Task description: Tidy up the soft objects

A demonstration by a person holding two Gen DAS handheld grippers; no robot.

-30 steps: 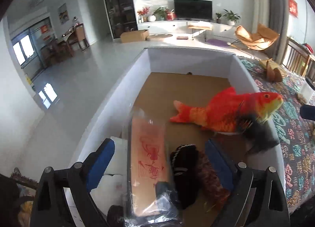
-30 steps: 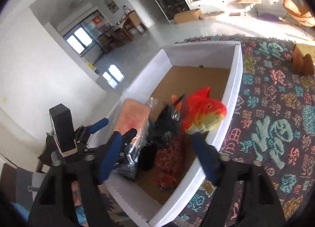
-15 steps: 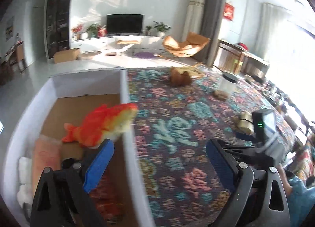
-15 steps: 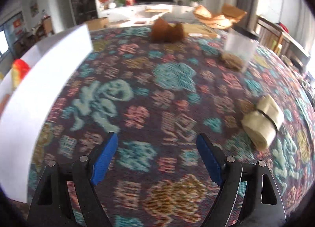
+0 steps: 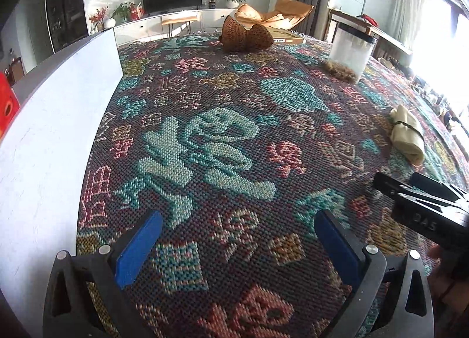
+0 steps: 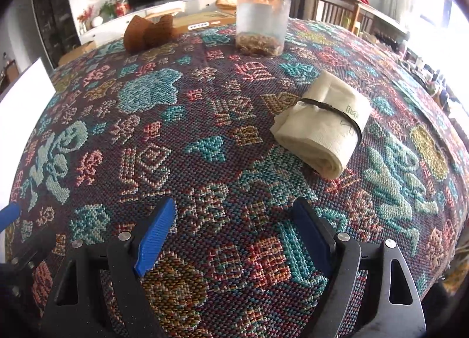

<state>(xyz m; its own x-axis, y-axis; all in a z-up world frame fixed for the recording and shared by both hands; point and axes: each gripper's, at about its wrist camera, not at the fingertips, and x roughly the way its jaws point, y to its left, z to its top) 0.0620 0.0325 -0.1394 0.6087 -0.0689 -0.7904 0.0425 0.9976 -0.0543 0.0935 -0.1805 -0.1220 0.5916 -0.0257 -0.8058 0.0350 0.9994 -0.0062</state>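
Blue-padded fingers [image 6: 155, 229] of the right gripper [image 6: 234, 235] stood well apart with nothing between them, hanging over the patterned cloth [image 6: 205, 138] and pointing down at it. The left gripper [image 5: 237, 245] was likewise empty; its jaws had just been opening further and stood as wide as they went, over bare cloth just beside the white wall of the box [image 5: 49, 138] at the near left. A red edge of the plush fish [image 5: 7, 109] showed past that wall, so some soft things already lay inside. Judging by this, the step in hand was reaching for the next soft item, and the closest candidate was the cream rolled cloth [image 6: 322, 130], bound by a dark band and lying to the right, a little beyond the right gripper. To take it well, the right gripper should probably come down across the roll near the band, with one finger on each long side, and close until the fabric gave without squeezing out sideways. Farther off stood a clear jar [image 6: 261, 18] with a dark lid, upright and apart from the roll, and beyond it to the left a brown knitted item [image 6: 146, 31] near the far edge; the approach should stay clear of the jar.
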